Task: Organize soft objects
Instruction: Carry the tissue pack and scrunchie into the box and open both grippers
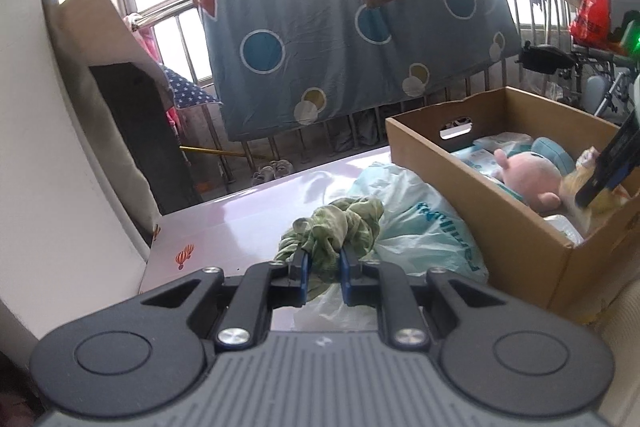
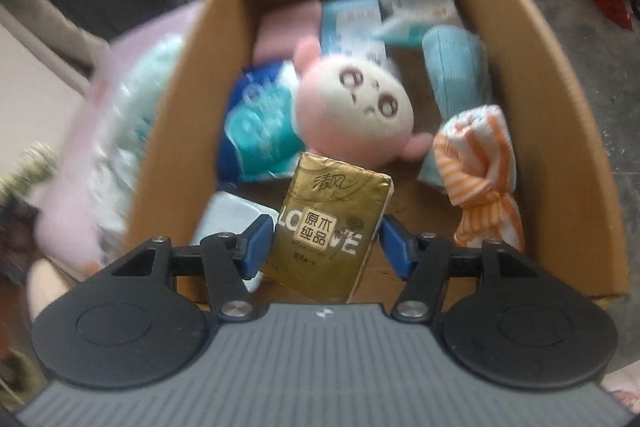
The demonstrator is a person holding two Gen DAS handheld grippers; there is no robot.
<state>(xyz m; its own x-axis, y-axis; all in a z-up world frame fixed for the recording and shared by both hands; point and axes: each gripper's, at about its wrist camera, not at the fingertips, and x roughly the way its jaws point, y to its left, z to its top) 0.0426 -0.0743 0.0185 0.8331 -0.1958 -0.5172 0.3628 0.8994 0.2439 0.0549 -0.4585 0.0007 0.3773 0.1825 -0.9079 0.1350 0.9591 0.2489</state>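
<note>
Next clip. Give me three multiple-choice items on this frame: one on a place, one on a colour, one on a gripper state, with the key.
1. Where is the pink plush toy?
A. Inside the cardboard box
B. On the railing
C. On the floor

2. What colour is the tissue pack between the right gripper's fingers?
A. Red
B. Gold
C. Black

3. What is the left gripper doing?
A. Wide open over the box
B. Gripping a shoe
C. Shut on the green cloth

Key: A, the plush lies among packs within the box walls; B, its wrapper is gold; C, both blue pads pinch the cloth.
</note>
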